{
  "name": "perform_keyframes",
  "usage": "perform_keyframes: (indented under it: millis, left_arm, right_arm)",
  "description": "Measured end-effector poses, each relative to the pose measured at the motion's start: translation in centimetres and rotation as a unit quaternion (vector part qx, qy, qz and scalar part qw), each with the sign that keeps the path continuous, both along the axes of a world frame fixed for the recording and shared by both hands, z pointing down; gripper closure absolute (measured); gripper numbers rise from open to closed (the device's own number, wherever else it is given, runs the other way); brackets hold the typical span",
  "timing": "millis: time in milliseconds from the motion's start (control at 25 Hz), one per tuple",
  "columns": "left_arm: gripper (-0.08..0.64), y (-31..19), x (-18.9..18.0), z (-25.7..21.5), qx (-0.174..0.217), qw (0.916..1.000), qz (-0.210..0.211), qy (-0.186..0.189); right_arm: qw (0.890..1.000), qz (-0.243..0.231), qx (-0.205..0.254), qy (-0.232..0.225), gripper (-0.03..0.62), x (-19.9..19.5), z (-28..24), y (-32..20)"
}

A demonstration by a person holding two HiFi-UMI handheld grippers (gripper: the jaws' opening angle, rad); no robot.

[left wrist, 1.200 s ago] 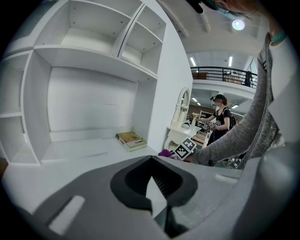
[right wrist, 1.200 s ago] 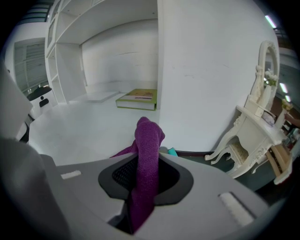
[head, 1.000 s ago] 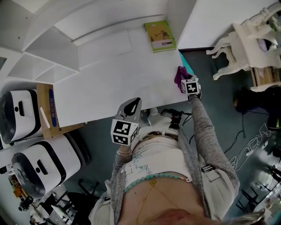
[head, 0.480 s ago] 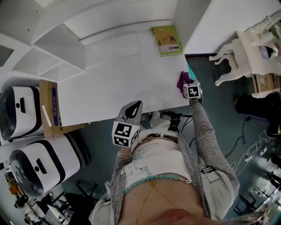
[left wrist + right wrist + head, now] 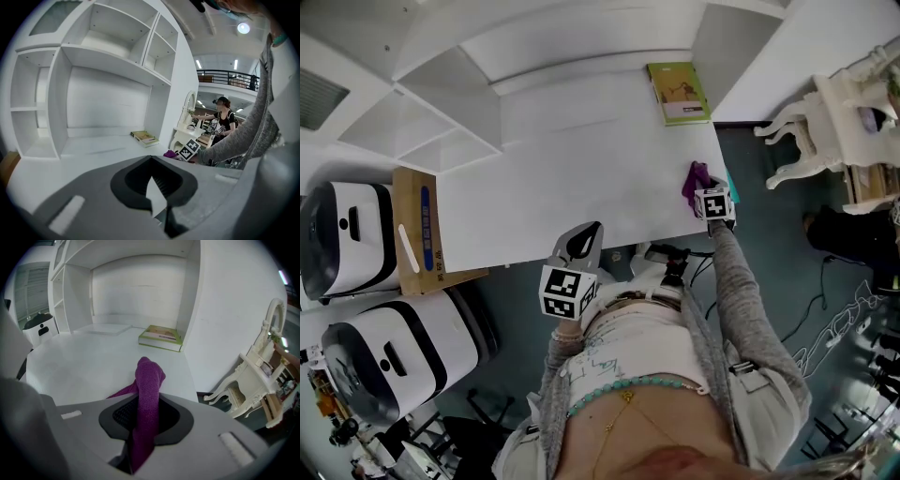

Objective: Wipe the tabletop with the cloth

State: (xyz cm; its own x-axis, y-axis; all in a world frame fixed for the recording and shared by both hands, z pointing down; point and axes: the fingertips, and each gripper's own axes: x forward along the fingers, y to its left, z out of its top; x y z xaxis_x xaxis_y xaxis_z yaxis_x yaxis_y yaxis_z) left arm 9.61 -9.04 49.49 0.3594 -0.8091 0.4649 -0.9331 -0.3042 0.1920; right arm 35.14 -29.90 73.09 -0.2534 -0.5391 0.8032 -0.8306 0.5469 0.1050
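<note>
A purple cloth sits at the right front edge of the white tabletop. My right gripper is shut on it. In the right gripper view the cloth stands up in a bunched fold out of the closed jaws of the right gripper, and a flap trails onto the table. My left gripper hangs at the table's front edge near my body, shut and holding nothing. In the left gripper view the left gripper points over the table toward the shelves.
A green book lies at the back right of the table, by a white side panel. White shelves rise at the back left. A cardboard box and two white appliances stand left. A white chair stands right.
The head view has swung a little, so the table sits further right in the picture. The right gripper keeps the cloth at the right front edge. The left gripper has barely moved.
</note>
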Motion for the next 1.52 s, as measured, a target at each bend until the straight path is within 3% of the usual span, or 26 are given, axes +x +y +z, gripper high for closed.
perform_keyframes:
  millis: [1520]
  left_arm:
    - [0.56, 6.1, -12.2, -0.2, 0.014, 0.9998, -0.011, 0.006]
  right_arm:
    - [1.0, -0.026, 0.01, -0.001, 0.509, -14.0, -0.5, 5.7]
